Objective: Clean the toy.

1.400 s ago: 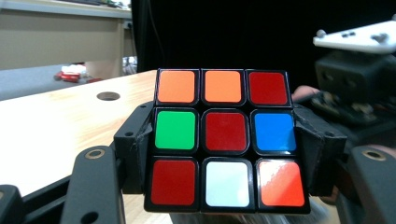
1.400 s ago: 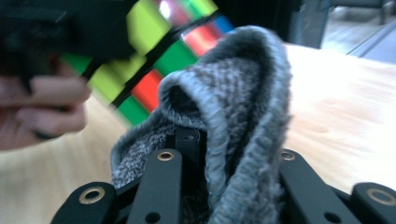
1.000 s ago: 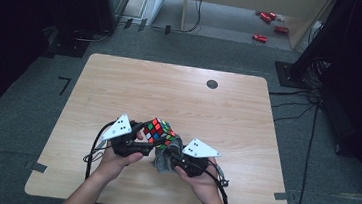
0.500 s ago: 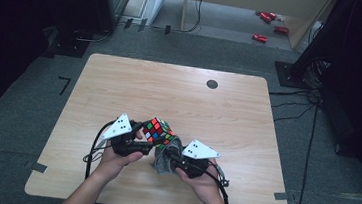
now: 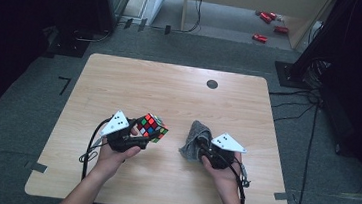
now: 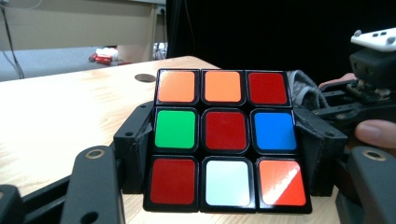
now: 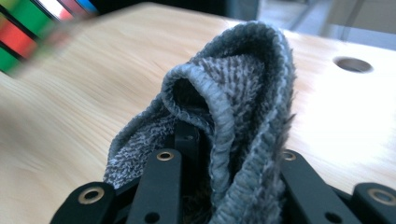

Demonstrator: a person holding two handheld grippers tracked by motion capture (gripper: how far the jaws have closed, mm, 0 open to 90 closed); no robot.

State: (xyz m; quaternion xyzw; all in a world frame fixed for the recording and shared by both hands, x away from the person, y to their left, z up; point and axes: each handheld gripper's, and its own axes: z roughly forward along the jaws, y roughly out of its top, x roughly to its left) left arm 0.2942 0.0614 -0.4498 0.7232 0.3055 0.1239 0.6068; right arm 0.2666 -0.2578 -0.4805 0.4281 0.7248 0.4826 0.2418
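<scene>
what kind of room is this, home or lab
Probably a lab or workshop: a bare wooden table on grey carpet, cables trailing over the floor, and dark equipment stands around it.

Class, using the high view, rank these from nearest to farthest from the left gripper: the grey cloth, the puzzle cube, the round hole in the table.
1. Puzzle cube, clamped in the left gripper.
2. Grey cloth, to its right, held by the right gripper.
3. Round hole, far side of the table, right of centre.

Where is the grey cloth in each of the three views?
High view: cloth right of centre, in the right tongs.
Left gripper view: at the right, behind the cube.
Right gripper view: centre, between the jaws.
Shared landmark: the table's round hole.
</scene>
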